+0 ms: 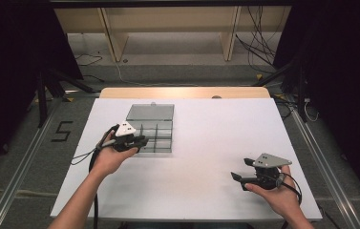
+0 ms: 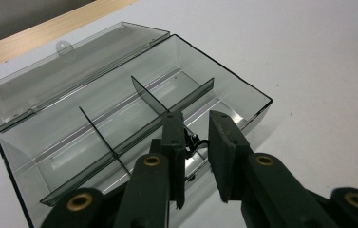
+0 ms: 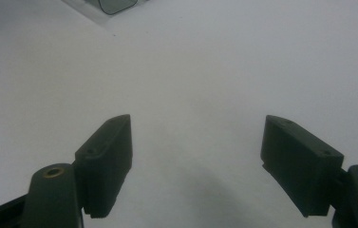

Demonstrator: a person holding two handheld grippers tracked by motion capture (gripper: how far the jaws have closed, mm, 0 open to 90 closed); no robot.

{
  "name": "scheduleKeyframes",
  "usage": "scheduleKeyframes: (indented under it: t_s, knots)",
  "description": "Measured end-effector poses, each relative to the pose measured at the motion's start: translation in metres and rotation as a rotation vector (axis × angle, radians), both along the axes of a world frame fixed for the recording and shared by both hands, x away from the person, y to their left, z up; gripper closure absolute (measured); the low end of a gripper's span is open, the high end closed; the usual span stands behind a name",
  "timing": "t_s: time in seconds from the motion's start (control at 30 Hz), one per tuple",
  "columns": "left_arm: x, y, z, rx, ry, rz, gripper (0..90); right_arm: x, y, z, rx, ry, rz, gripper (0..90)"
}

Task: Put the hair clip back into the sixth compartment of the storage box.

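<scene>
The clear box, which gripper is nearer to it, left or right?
Left. The left gripper hangs over the clear box at its near left edge. The right gripper sits far off toward the table's near right, jaws open.

White work surface and its surroundings, seen from above.

A white table top (image 1: 206, 191) is bordered at its far edge by a light wooden strip (image 1: 182, 92). Behind it, a pale wooden frame (image 1: 168, 24) is seen standing on the grey floor (image 1: 177, 71), across which black cables (image 1: 259, 47) are trailed. A figure 5 (image 1: 62, 131) is marked on the floor left of the table, beside a metal rail (image 1: 20, 171).
</scene>
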State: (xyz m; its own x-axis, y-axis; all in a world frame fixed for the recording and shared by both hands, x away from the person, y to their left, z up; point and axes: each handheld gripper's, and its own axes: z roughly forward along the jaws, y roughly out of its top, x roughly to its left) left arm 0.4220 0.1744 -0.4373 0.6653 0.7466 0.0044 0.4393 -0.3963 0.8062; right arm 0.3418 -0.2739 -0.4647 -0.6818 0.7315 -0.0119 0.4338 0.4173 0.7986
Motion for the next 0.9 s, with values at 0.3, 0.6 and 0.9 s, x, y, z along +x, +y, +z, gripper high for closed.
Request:
scheduleKeyframes:
  t_s: [0.3, 0.6, 0.9]
  knots:
    - [0.003, -0.0046, 0.0004, 0.01, 0.008, -0.009, 76.1, -0.0001, -0.0006, 0.0, -0.001, 0.001, 0.002, 26.8]
    - [0.0053, -0.0072, 0.0022, 0.013, 0.011, -0.01, 76.1, 0.0001, -0.0014, -0.0001, -0.001, 0.0, -0.001, 26.8]
    - [0.0078, -0.0105, 0.0032, 0.014, 0.013, -0.01, 76.1, 0.0001, -0.0019, 0.0, 0.0, -0.003, 0.0, 26.8]
